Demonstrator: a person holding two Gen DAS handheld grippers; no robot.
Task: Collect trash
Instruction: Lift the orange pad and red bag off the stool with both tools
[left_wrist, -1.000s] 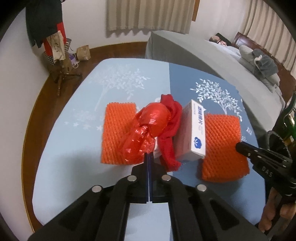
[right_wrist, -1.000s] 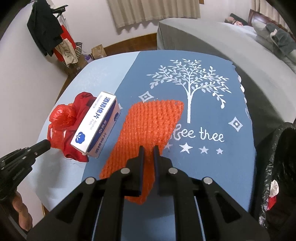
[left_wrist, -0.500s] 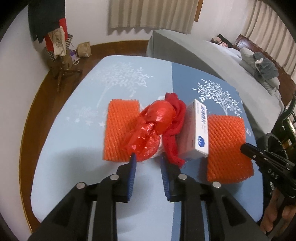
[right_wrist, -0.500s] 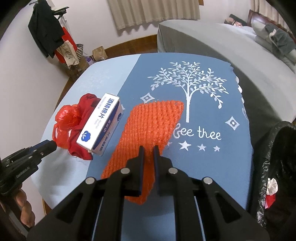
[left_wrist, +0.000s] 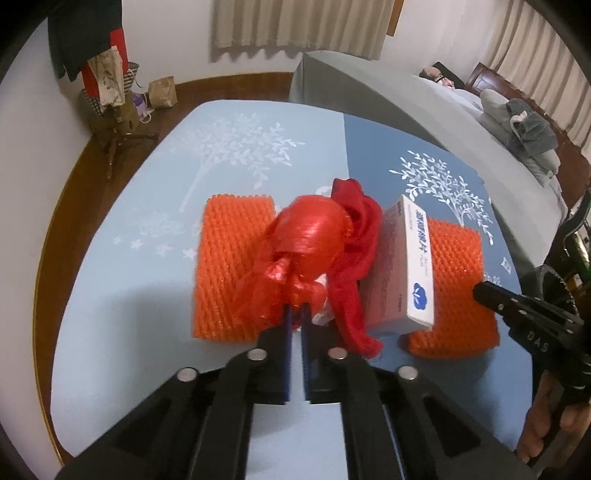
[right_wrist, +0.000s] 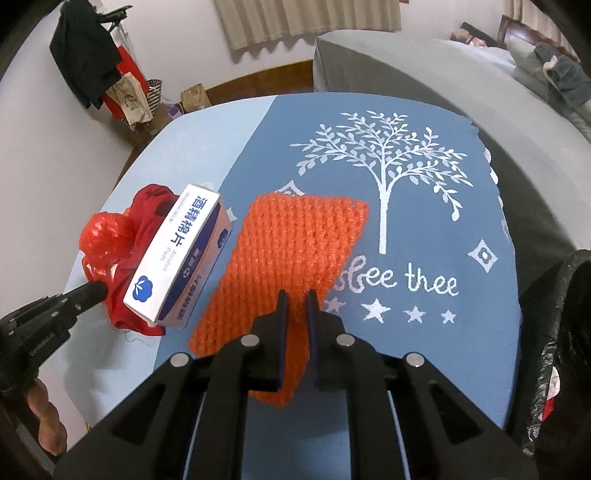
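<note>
A crumpled red plastic bag (left_wrist: 306, 251) lies on the blue tablecloth (left_wrist: 147, 229), between an orange foam net (left_wrist: 229, 258) on its left and a red cloth (left_wrist: 354, 266) on its right. My left gripper (left_wrist: 295, 314) is shut on the bag's knotted end. A white alcohol-pad box (left_wrist: 410, 266) leans on a second orange foam net (left_wrist: 458, 284). My right gripper (right_wrist: 294, 299) is shut on the near edge of that second net (right_wrist: 288, 258). The box (right_wrist: 177, 258) and bag (right_wrist: 107, 240) sit to its left.
A black trash bag (right_wrist: 565, 332) hangs open at the table's right edge. A grey bed (left_wrist: 406, 99) stands behind the table. A coat stand with bags (left_wrist: 107, 92) is at the back left on the wooden floor.
My left gripper opened half a second ago and has now closed on the red bag's knotted end. My right gripper stays shut on the net.
</note>
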